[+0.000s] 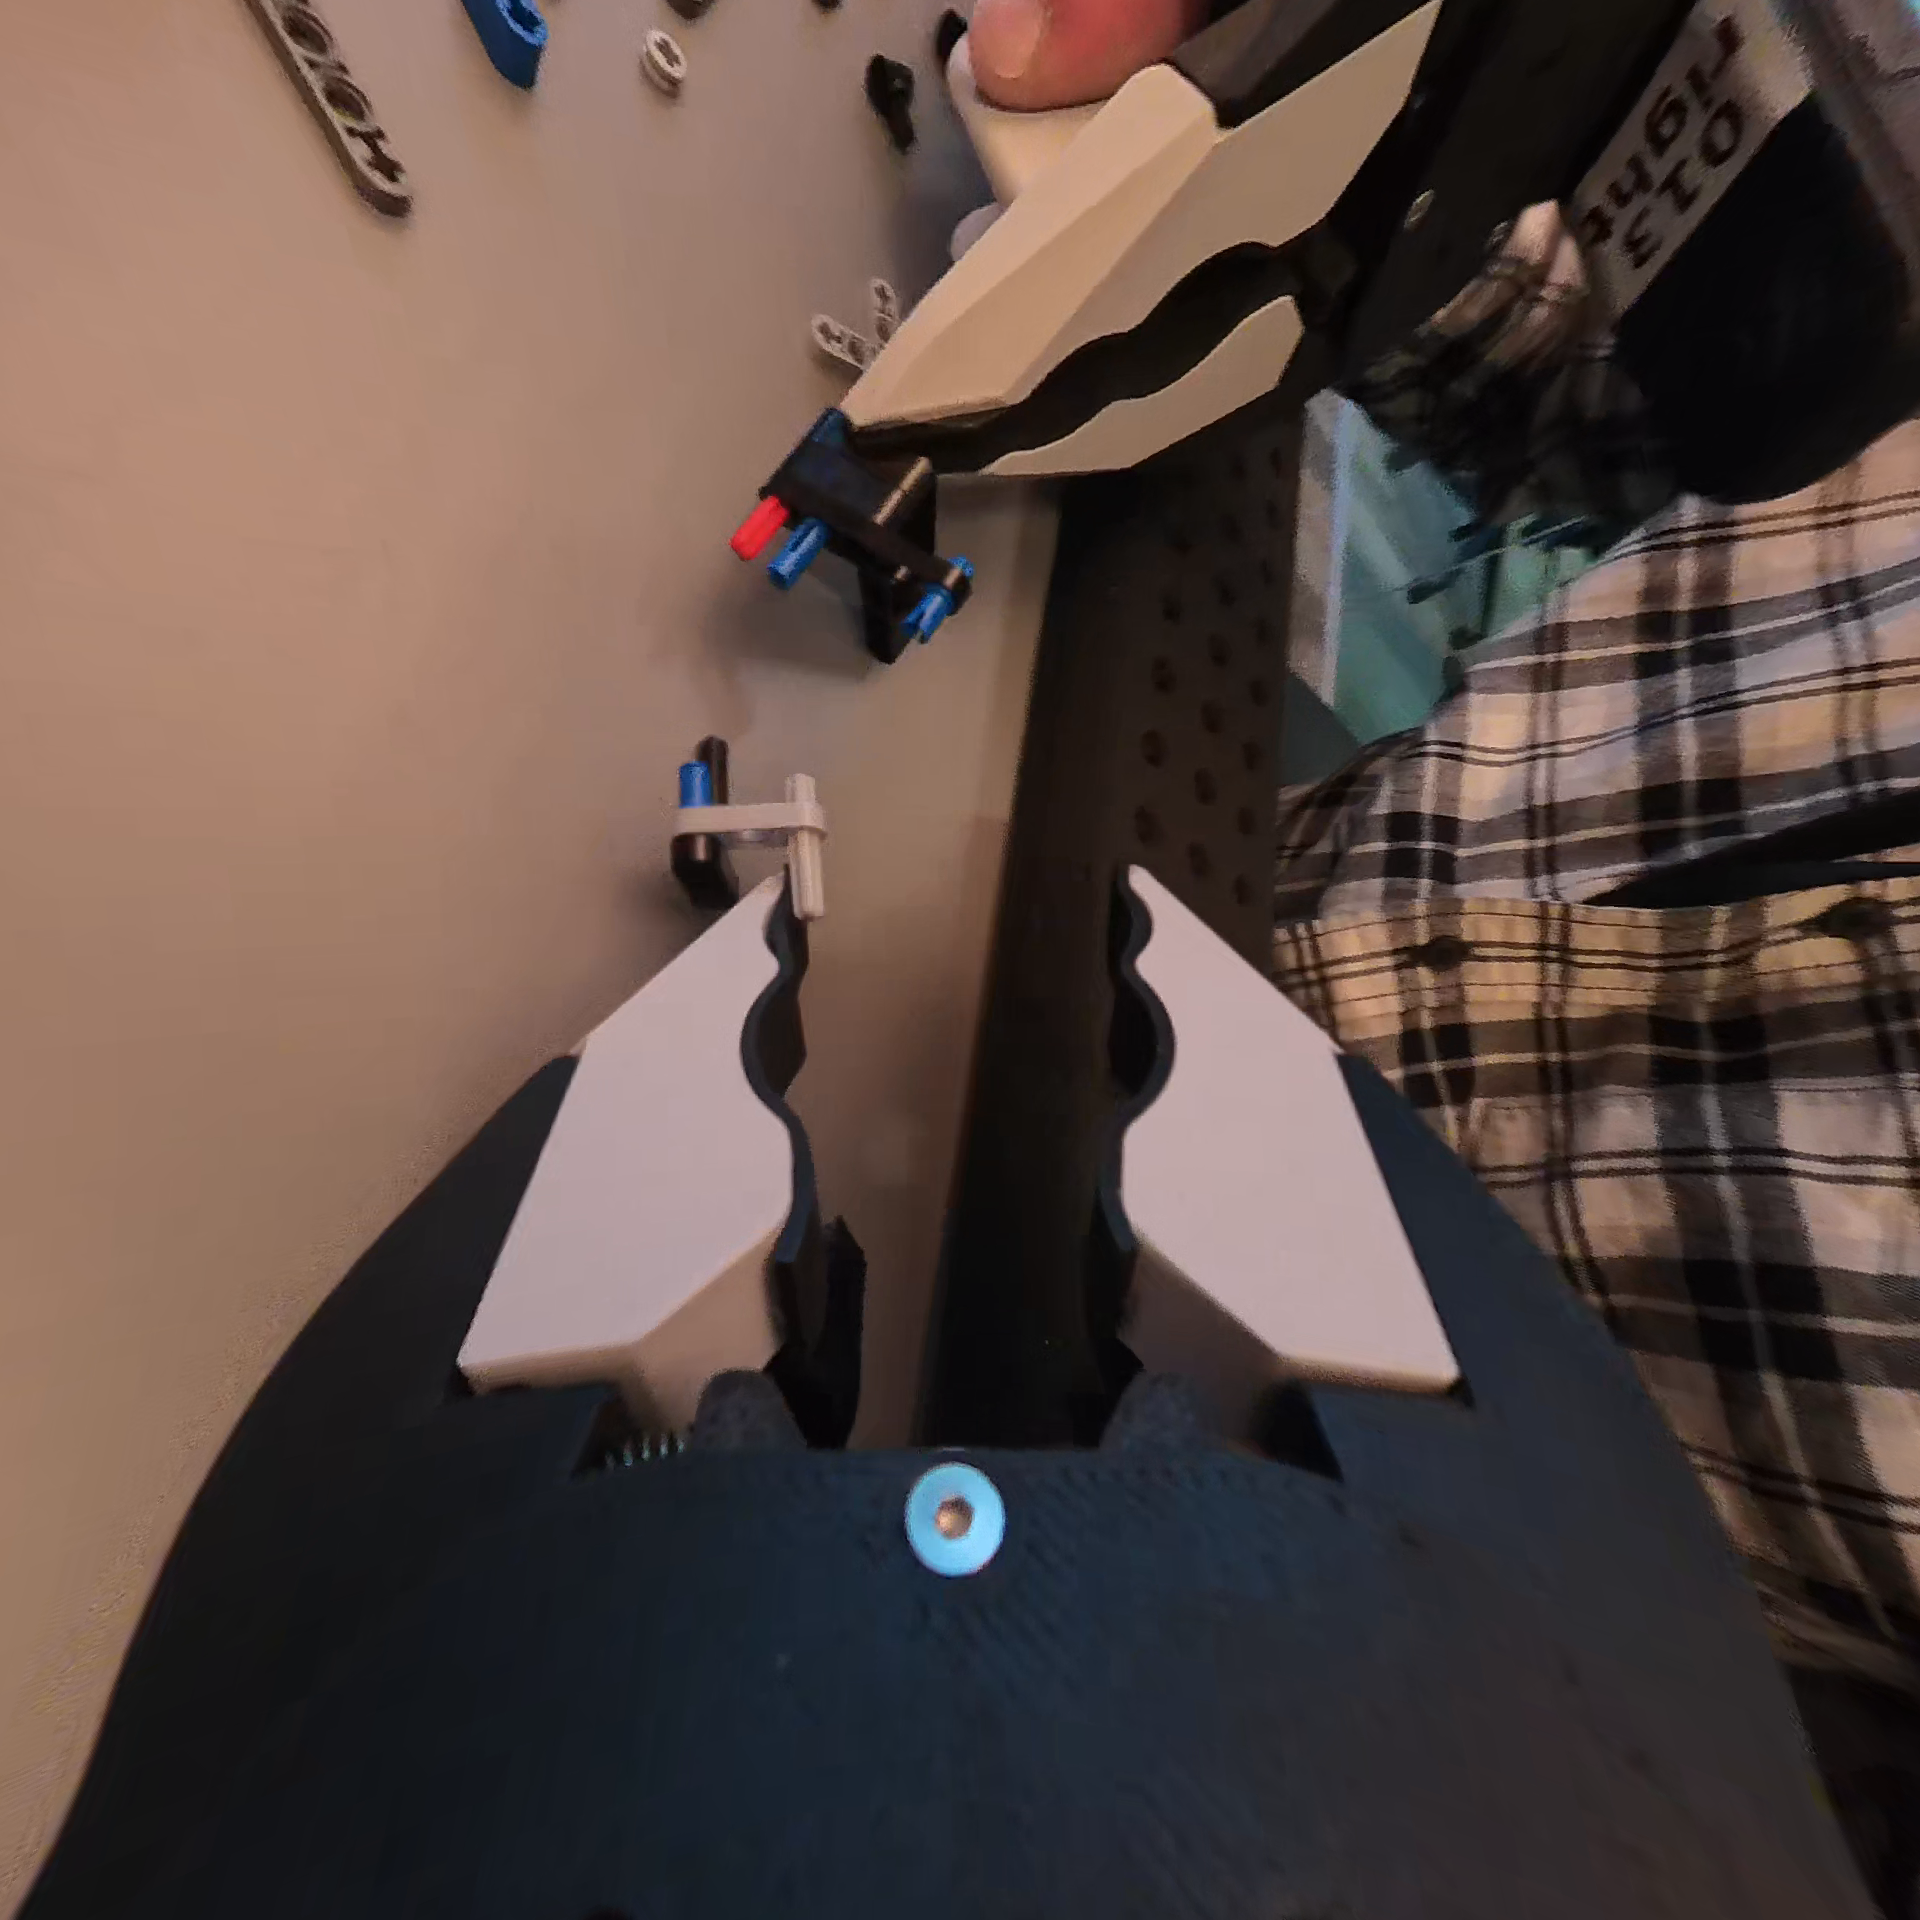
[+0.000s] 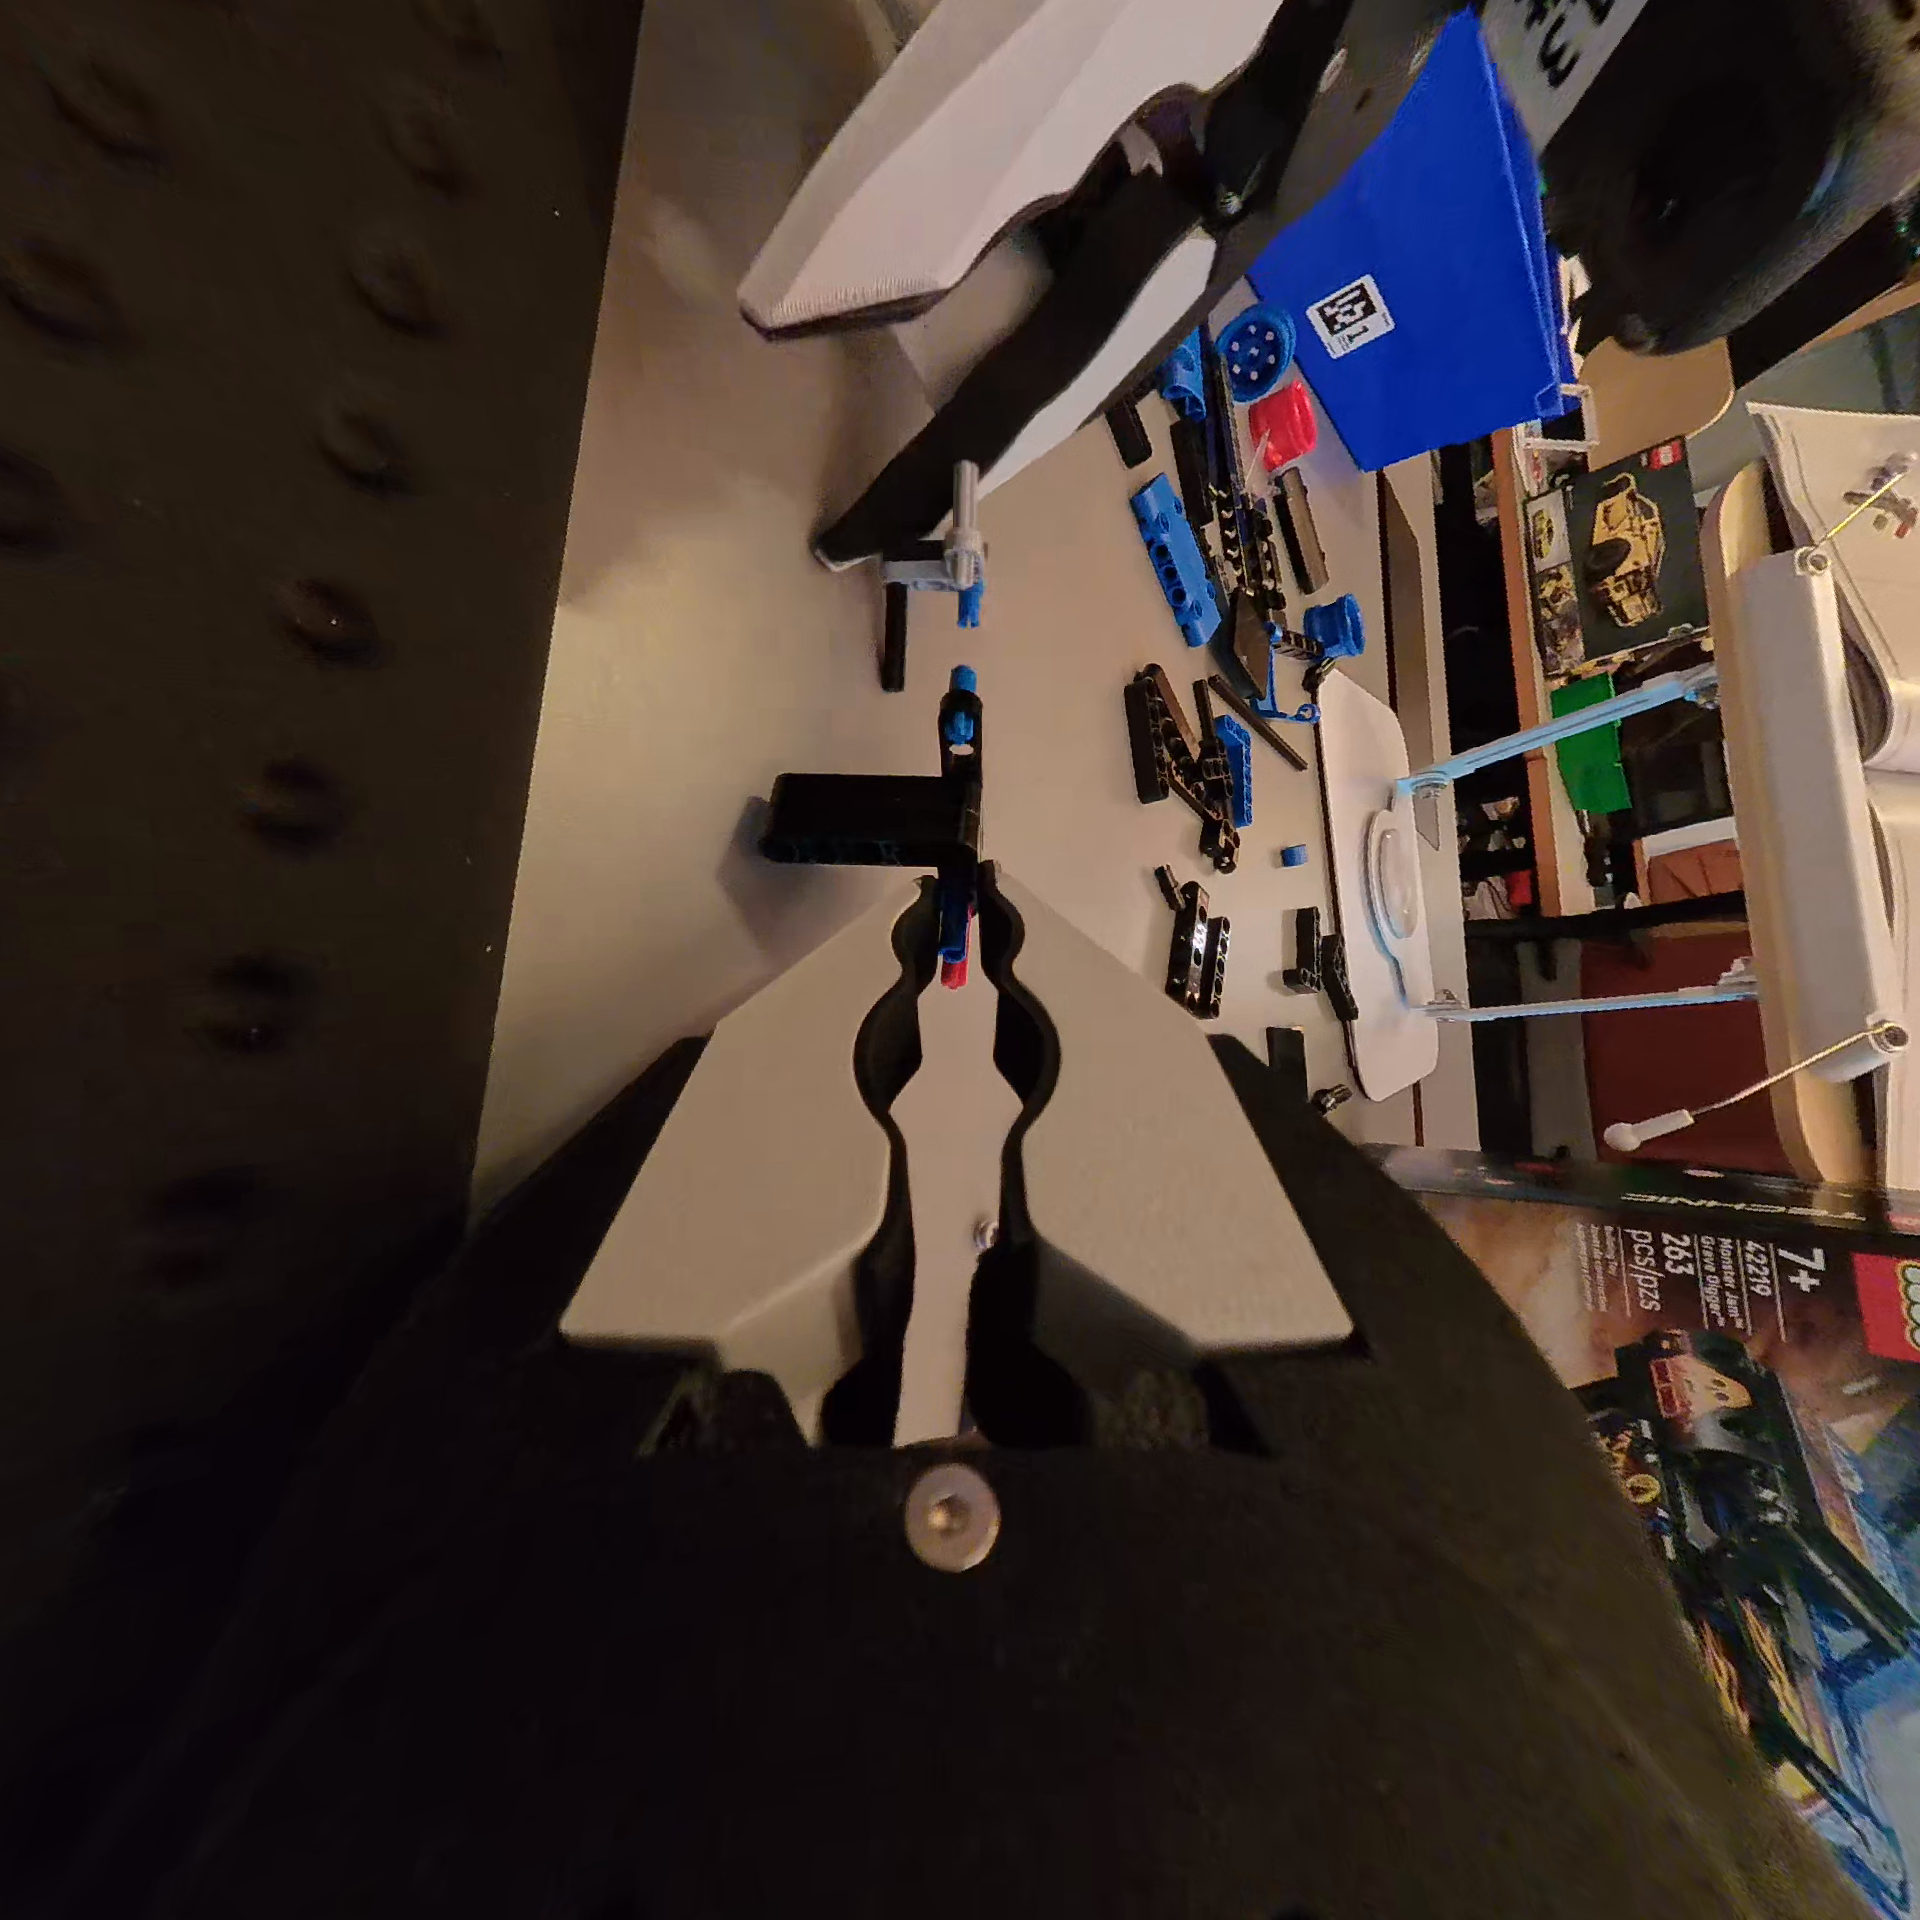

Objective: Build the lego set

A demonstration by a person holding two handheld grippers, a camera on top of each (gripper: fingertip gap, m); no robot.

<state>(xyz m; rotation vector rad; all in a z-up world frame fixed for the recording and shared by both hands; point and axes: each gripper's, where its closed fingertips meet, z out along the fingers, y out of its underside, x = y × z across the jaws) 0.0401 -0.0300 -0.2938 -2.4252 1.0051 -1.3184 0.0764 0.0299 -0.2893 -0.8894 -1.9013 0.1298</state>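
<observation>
At the desk [image 1: 312, 623] edge: right tongs [image 2: 951, 894] clamp black assembly [image 2: 883, 821]; left tongs [image 1: 956, 894] gape, blurred parts beyond.

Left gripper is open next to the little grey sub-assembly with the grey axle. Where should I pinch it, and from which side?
Probably pinch the grey axle: it sticks out free towards the open left gripper, beside its fingertip. Come straight forward along the table, jaws either side of the axle; the sub-assembly's black and blue parts lie behind.

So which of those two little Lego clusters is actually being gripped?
The black assembly with the red and blue pins: the right gripper is clamped on it. The small grey-and-black cluster lies loose on the table by the open left gripper.
</observation>
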